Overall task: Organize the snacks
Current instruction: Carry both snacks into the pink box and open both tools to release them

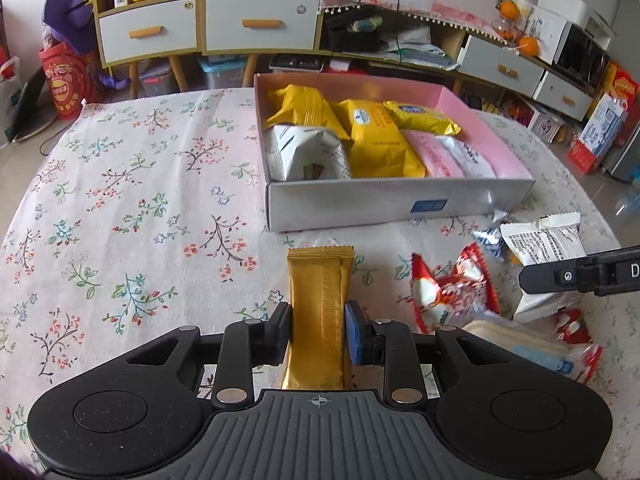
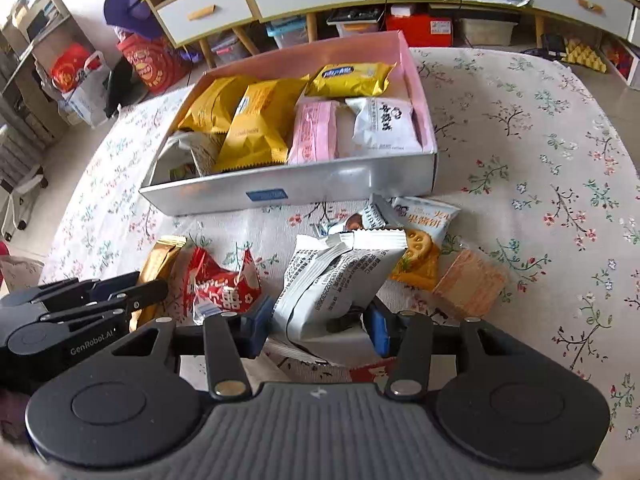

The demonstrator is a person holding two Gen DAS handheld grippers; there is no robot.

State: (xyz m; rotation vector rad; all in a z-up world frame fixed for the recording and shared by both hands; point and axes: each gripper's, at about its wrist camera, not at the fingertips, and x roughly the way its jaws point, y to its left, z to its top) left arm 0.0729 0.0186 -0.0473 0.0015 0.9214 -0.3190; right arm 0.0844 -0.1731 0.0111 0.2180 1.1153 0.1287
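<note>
Both tongs [image 1: 318, 330] [image 2: 320, 330] grip packets near the box's front wall [image 1: 380, 204].

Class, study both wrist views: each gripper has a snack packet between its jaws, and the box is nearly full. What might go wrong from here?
1. The gold packet is pinched at mid-length by the left gripper; its long free end may sag or catch the box wall.
2. The right gripper grips the white packet near one end, so it might slip.
3. Little bare box floor remains; packets may pile up.
</note>
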